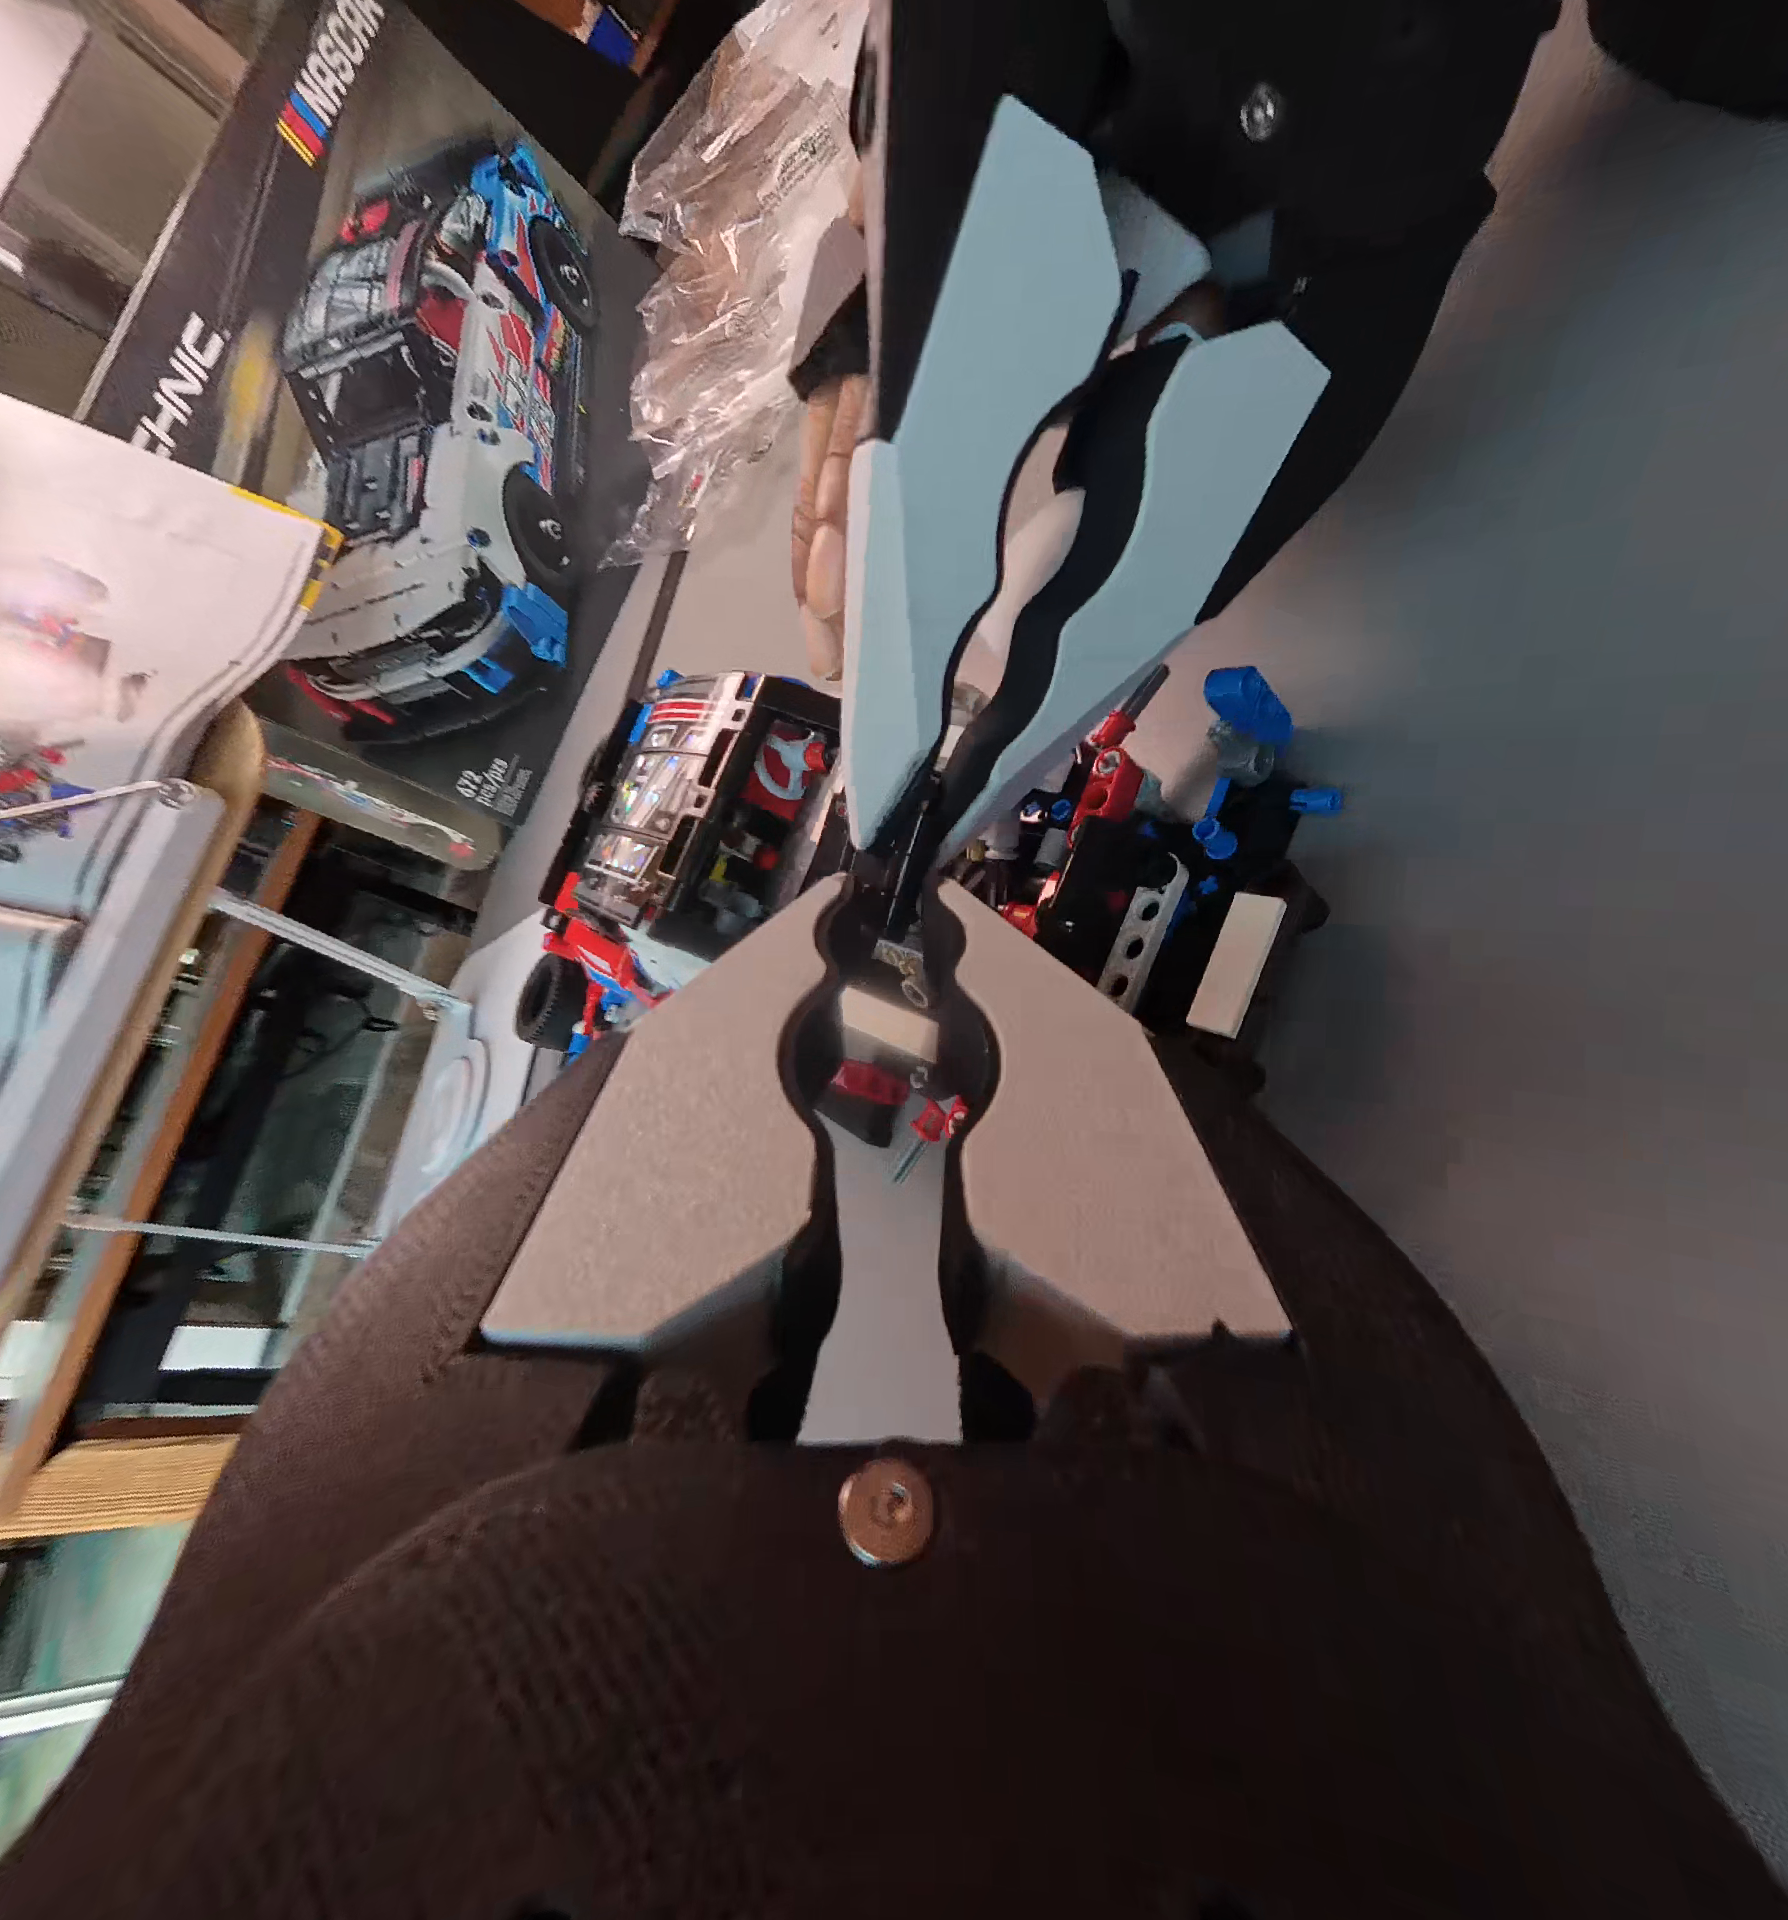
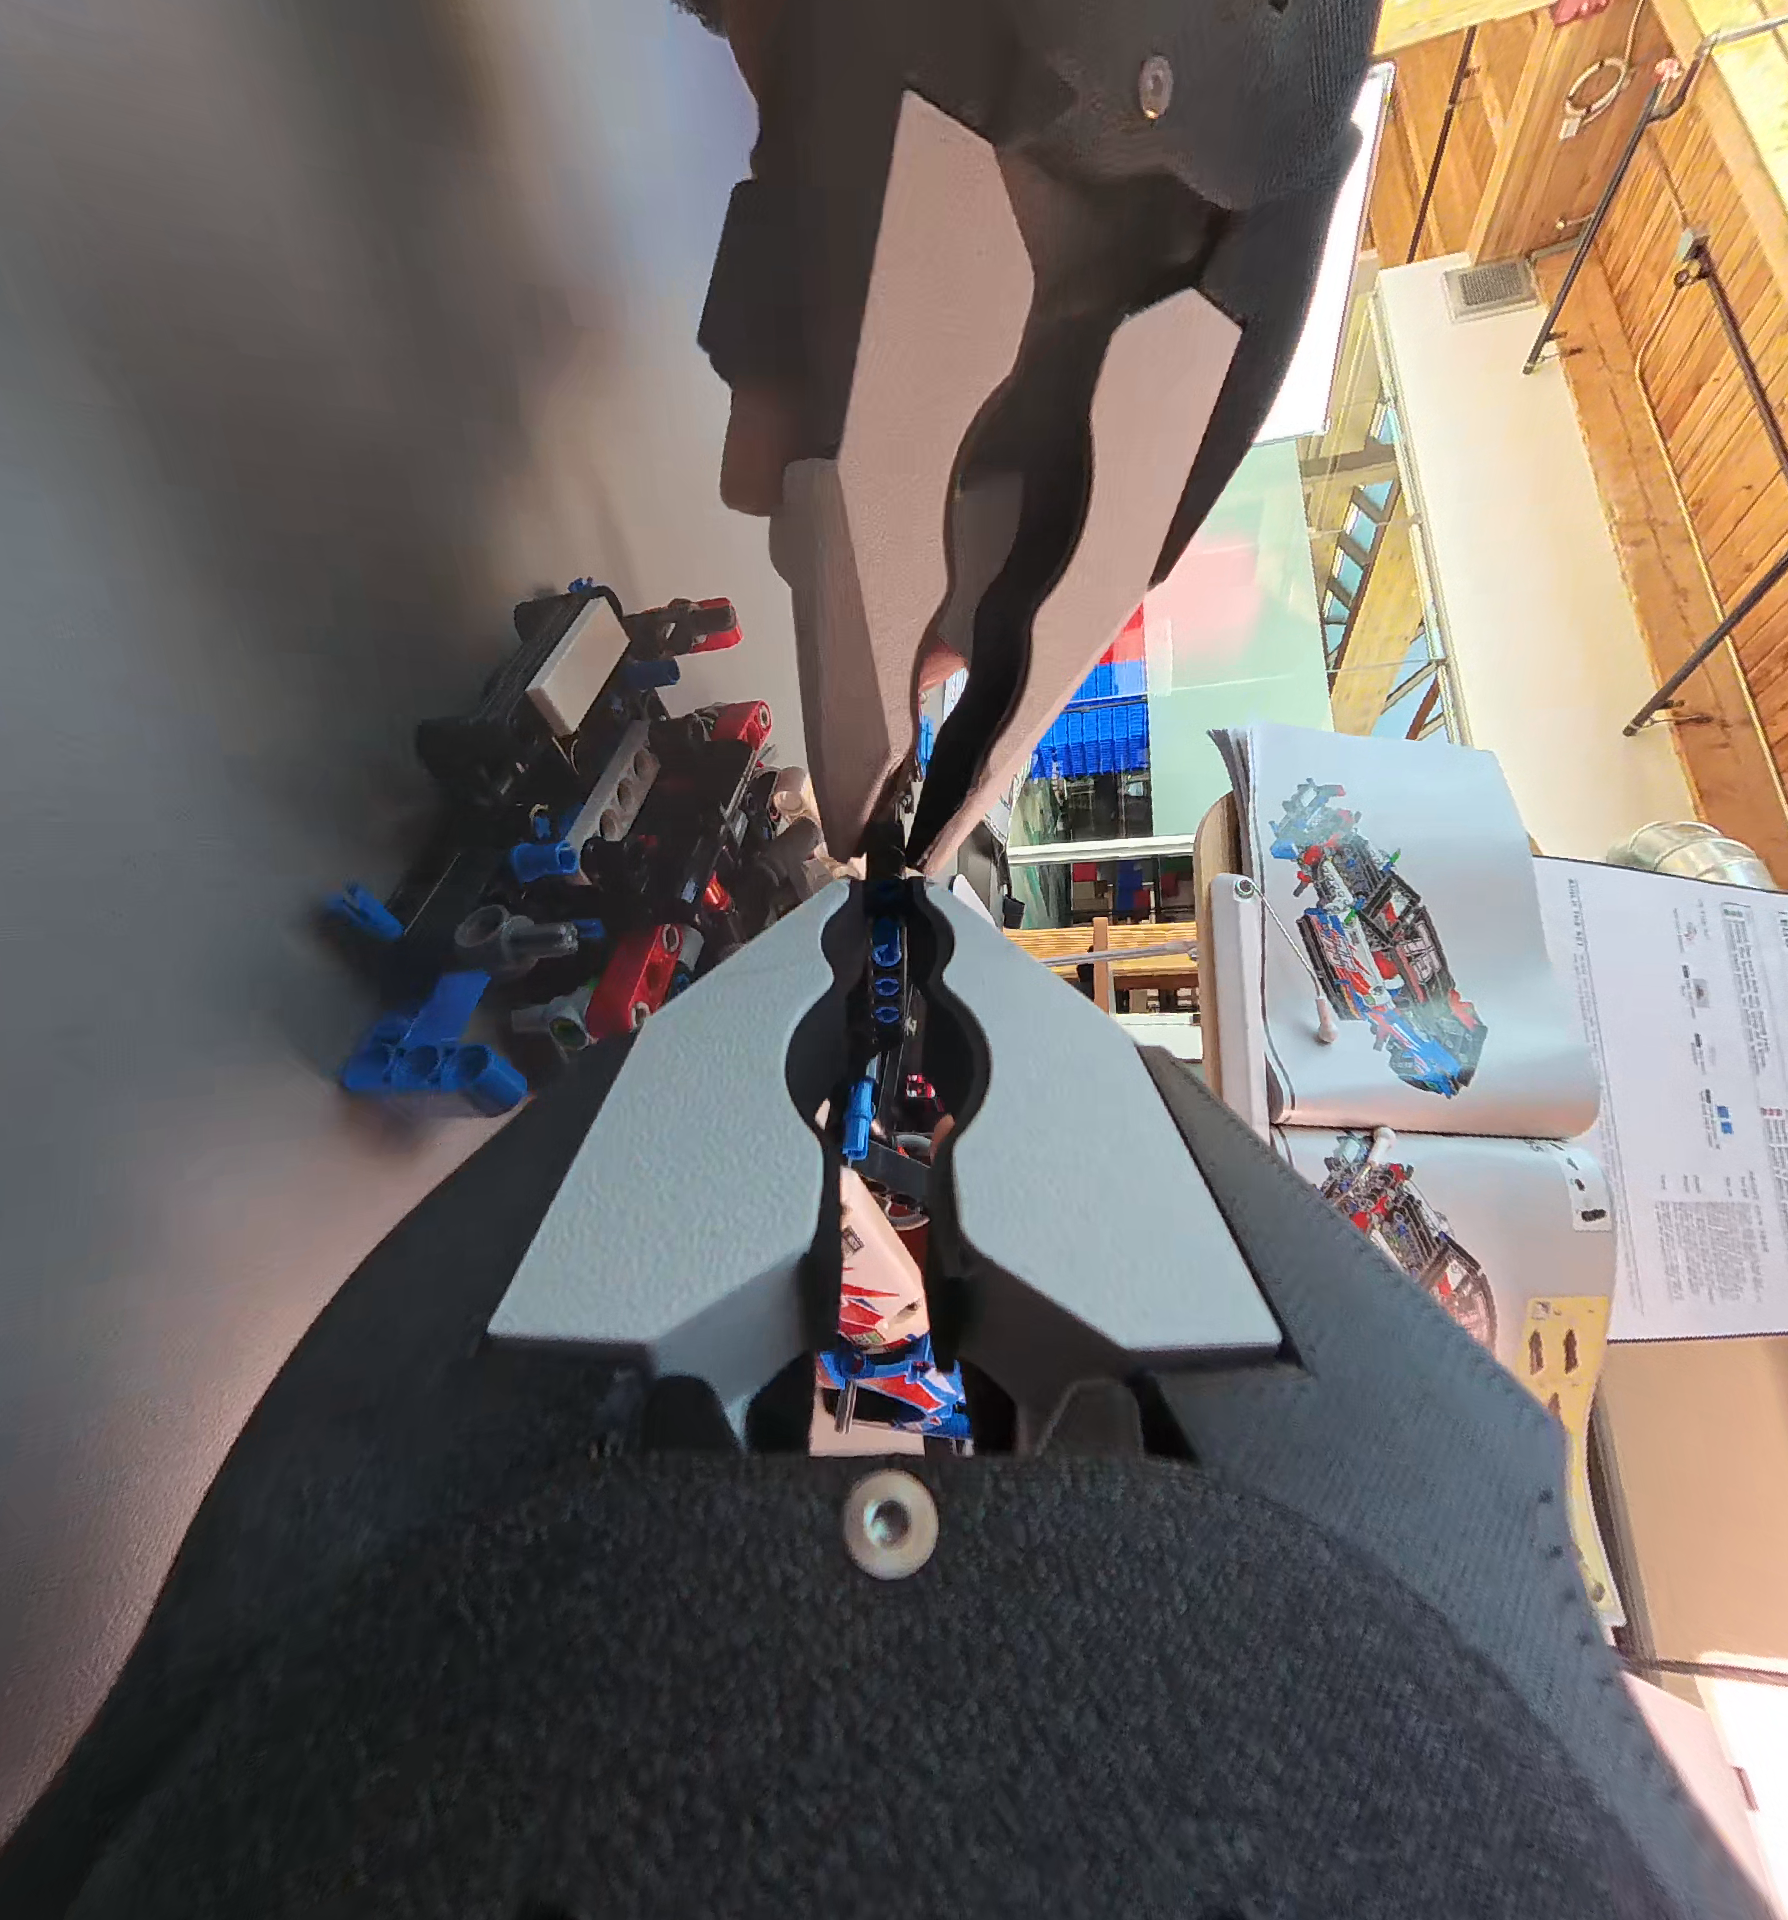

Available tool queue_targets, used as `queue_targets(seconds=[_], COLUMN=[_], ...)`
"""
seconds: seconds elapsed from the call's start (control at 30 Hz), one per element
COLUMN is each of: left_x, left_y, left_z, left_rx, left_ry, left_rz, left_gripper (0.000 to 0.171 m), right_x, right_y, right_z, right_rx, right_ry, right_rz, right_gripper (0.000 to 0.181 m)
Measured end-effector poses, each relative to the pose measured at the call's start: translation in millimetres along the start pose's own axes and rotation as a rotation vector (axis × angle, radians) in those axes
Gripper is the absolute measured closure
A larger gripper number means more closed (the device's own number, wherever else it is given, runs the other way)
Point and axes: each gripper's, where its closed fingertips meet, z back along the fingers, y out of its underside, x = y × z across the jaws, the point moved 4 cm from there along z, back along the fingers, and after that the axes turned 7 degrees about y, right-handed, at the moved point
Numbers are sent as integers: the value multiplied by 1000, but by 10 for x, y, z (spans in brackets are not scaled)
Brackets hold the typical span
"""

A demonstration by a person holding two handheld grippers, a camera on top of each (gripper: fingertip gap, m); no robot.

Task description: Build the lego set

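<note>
While tips meet, left gripper point(image 1: 890, 883) and right gripper point(image 2: 890, 883) pinch black beam point(image 2: 885, 966); printed box point(image 1: 433, 416) beside.

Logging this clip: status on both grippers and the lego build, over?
Left gripper and right gripper tip to tip, both shut on a small black piece. Chassis on the table beside them. Nothing in the way.

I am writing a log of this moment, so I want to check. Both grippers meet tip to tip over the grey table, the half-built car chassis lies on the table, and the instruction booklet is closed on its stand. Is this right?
Not quite. The instruction booklet is open on its stand, with pictured pages showing, as the right wrist view shows. The rest holds: the left gripper and right gripper meet tip to tip over the grey table, and the half-built chassis lies on it.
</note>
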Motion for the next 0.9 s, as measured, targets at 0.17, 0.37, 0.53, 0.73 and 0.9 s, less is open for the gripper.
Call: queue_targets(seconds=[0.17, 0.37, 0.53, 0.73, 0.9], left_x=[-42, -44, -16, 16, 29], left_y=[-28, 14, 50, 82, 80], left_z=[-57, -99, -95, -85, -84], left_rx=[75, 137, 187, 234, 250], left_ry=[-126, -142, -144, -148, -146], left_rz=[-161, -211, -290, -386, -423], left_gripper=[164, 164, 164, 165, 165], right_x=[5, -61, -106, -144, -81], right_y=[105, 90, 43, 102, 132], right_z=[10, 162, 195, 112, -10], right_rx=[63, 116, 260, 320, 379], right_ry=[-27, -122, -277, -207, -241], right_rz=[-81, -387, -990, -987, -992], right_gripper=[164, 157, 159, 165, 170])
